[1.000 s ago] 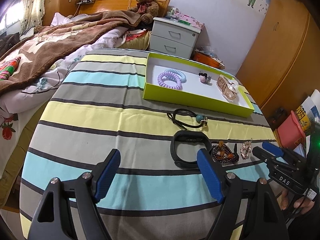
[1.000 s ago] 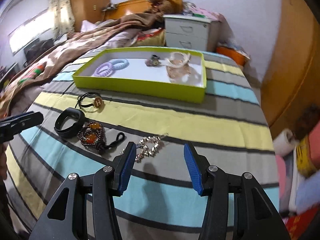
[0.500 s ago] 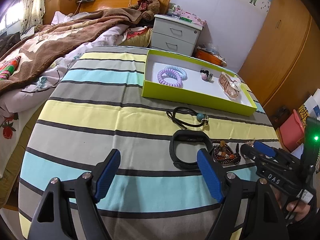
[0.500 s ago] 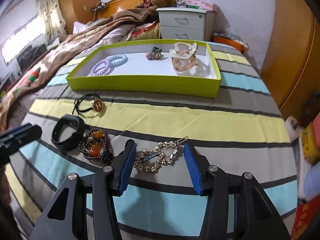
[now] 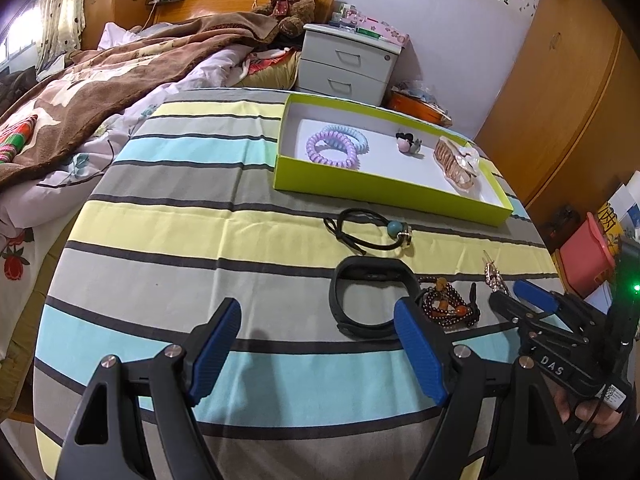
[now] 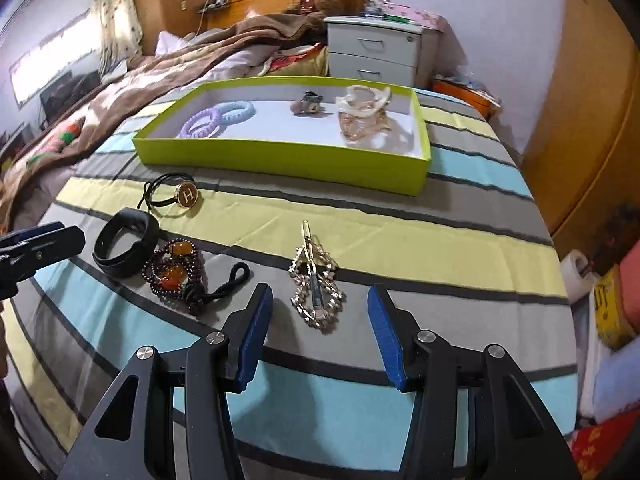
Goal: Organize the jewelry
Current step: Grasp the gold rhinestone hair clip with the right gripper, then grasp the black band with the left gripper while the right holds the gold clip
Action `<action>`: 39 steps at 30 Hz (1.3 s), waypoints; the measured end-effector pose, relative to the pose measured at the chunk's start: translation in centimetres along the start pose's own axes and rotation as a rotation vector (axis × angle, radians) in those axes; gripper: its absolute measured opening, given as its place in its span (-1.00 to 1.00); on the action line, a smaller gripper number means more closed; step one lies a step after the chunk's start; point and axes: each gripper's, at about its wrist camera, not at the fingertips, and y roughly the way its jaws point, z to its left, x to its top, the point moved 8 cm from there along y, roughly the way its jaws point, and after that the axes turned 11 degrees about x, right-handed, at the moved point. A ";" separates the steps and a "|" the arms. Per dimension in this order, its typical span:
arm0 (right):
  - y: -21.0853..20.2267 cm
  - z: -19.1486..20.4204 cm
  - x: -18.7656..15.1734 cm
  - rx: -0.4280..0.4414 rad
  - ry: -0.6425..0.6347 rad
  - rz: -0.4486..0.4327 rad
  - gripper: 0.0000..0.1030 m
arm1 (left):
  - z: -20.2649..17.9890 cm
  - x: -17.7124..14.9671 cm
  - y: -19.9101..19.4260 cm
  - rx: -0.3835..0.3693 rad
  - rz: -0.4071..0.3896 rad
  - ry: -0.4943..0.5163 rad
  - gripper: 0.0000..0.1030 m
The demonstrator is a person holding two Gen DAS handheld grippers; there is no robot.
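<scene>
In the right wrist view, going from left to right, we saw the left gripper [image 6: 36, 240] at the left edge, its jaws spread wide in its own view and holding nothing. Next came the black band [image 6: 124, 246] and the beaded bracelet [image 6: 174, 270], lying untouched on the striped cloth [image 6: 440, 240]. At lower centre the gold hair clip [image 6: 316, 280] had changed place in the frame — a second earlier it lay off by the left pad, and now it sat squarely ahead of the right gripper [image 6: 320, 324], whose jaws stood wide and empty. We judged this a line-up for a grasp: the clip was next for the green tray [image 6: 280, 164] in the upper middle, where coil hair ties [image 6: 216, 118] already rested — four pieces still lay outside it.
</scene>
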 end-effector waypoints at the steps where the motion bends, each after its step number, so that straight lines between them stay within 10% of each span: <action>1: 0.1 0.1 0.1 0.004 -0.004 0.002 -0.02 | 0.0 0.0 0.1 0.003 0.002 0.000 0.56; 11: 0.0 0.2 0.4 0.008 -0.016 -0.005 -0.52 | -0.5 -0.1 0.4 0.011 0.014 0.018 0.56; 39: -3.1 -0.1 1.4 0.070 0.026 -0.111 -0.52 | -1.2 0.8 3.6 0.130 0.049 0.081 0.43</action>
